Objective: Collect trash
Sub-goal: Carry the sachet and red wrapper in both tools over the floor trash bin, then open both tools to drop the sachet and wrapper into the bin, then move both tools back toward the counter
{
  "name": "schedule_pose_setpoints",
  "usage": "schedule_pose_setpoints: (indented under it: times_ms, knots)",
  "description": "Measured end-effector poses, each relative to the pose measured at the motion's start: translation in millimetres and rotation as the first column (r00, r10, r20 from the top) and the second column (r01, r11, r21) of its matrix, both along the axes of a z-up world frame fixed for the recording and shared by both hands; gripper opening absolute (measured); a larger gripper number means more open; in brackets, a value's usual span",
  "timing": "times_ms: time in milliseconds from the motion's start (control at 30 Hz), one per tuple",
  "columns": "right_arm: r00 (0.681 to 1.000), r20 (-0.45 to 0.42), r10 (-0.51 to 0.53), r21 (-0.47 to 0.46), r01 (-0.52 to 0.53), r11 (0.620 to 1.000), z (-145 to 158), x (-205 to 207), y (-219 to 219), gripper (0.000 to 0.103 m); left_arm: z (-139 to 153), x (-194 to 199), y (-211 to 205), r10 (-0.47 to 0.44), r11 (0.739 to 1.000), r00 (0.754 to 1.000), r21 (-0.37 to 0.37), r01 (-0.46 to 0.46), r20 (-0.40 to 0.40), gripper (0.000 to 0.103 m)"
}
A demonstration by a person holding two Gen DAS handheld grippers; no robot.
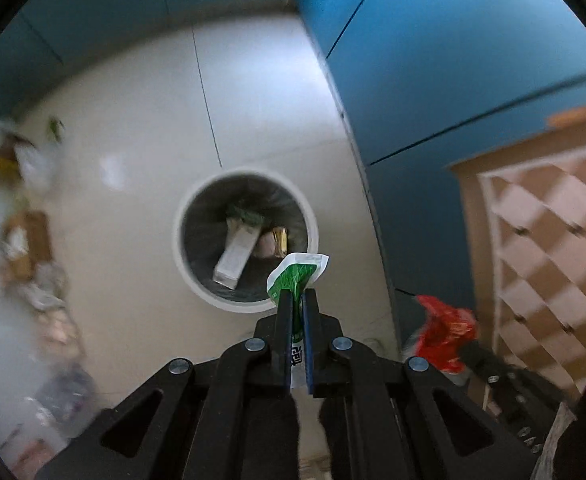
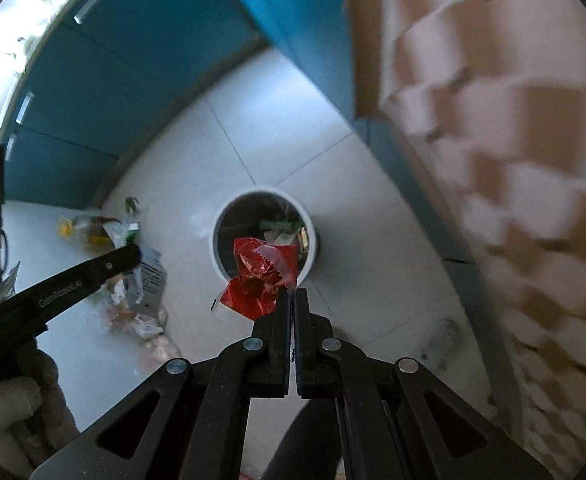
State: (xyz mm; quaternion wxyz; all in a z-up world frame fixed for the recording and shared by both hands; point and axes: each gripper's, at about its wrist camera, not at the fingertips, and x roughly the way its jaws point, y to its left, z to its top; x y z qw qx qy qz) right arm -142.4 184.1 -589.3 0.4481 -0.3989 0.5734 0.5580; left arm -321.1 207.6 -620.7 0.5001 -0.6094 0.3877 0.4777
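Note:
My left gripper (image 1: 298,294) is shut on a green and white packet (image 1: 297,270) and holds it above the near right rim of a round white trash bin (image 1: 185,256) on the tiled floor. The bin holds a white carton (image 1: 235,254) and other scraps. My right gripper (image 2: 291,294) is shut on a crumpled red foil wrapper (image 2: 259,276), held over the near edge of the same bin (image 2: 313,236). The red wrapper also shows in the left wrist view (image 1: 445,330). The left gripper shows at the left of the right wrist view (image 2: 93,270).
A pile of loose trash (image 2: 133,280) lies on the floor left of the bin; it also shows blurred in the left wrist view (image 1: 33,264). Blue cabinets (image 1: 433,60) stand behind and to the right. A checkered beige and white panel (image 2: 493,140) is close on the right.

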Motion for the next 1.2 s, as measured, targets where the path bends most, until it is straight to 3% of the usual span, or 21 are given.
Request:
schedule_pose_setpoints:
  times_ms: [133, 200, 333, 433, 467, 500, 567, 633, 767, 833, 867, 1067, 1200]
  knots:
    - [1.0, -0.011, 0.018, -0.05, -0.018, 0.999, -93.8, -32.7, 13.2, 0.001, -83.5, -25.4, 10.4, 0.063, 0.996, 0.996, -0.063, -0.059, 0.069, 0.006]
    - [0.999, -0.02, 0.025, -0.075, -0.027, 0.997, -134.8, -43.0, 21.1, 0.001, -110.7, -33.4, 12.5, 0.08, 0.994, 0.993, -0.079, -0.073, 0.085, 0.008]
    - [0.998, -0.036, 0.046, -0.121, -0.05, 0.991, -216.8, -63.1, 32.3, 0.001, -156.9, -42.7, 16.0, 0.074, 0.991, 0.996, -0.118, -0.068, 0.047, 0.014]
    - [0.998, -0.043, 0.055, -0.145, -0.061, 0.988, -255.1, -75.6, 39.8, 0.004, -173.6, -51.0, 15.0, 0.069, 0.992, 0.998, -0.105, -0.069, -0.008, 0.06]
    - [0.996, -0.045, 0.072, -0.158, -0.078, 0.984, -270.2, -80.7, 42.4, 0.006, -176.4, -54.2, 13.6, 0.079, 0.992, 0.997, -0.101, -0.081, -0.018, 0.081]
    - [0.996, -0.042, 0.079, -0.167, -0.085, 0.982, -281.9, -83.0, 43.7, 0.011, -177.6, -57.2, 11.3, 0.09, 0.991, 0.996, -0.094, -0.092, -0.027, 0.084]
    - [0.995, -0.038, 0.09, -0.175, -0.095, 0.98, -294.8, -86.0, 46.0, 0.032, -175.8, -60.8, 9.1, 0.097, 0.991, 0.994, -0.09, -0.102, -0.05, 0.085]
    - [0.994, -0.032, 0.1, -0.176, -0.104, 0.979, -300.6, -87.0, 47.8, 0.049, -168.8, -63.8, 4.5, 0.103, 0.991, 0.992, -0.081, -0.108, -0.07, 0.095]
    - [0.991, -0.016, 0.136, -0.153, -0.137, 0.979, -289.1, -86.4, 42.6, 0.069, -147.6, -66.2, -3.7, 0.103, 0.993, 0.986, -0.036, -0.109, -0.132, 0.095]
    - [0.988, 0.007, 0.157, -0.141, -0.155, 0.978, -278.7, -86.4, 41.3, 0.094, -135.8, -65.7, -8.2, 0.097, 0.995, 0.982, -0.011, -0.1, -0.162, 0.095]
    - [0.985, 0.027, 0.173, -0.131, -0.168, 0.977, -271.2, -86.8, 39.6, 0.099, -127.8, -67.1, -10.8, 0.097, 0.995, 0.978, 0.001, -0.098, -0.182, 0.095]
    - [0.964, 0.115, 0.24, -0.075, -0.232, 0.97, -219.6, -88.7, 29.9, 0.102, -66.4, -69.2, -32.2, 0.113, 0.993, 0.955, 0.064, -0.098, -0.276, 0.095]
    - [0.958, 0.131, 0.254, -0.04, -0.251, 0.967, -164.3, -85.5, 22.3, 0.102, -15.3, -66.9, -49.5, 0.131, 0.99, 0.948, 0.085, -0.111, -0.29, 0.095]
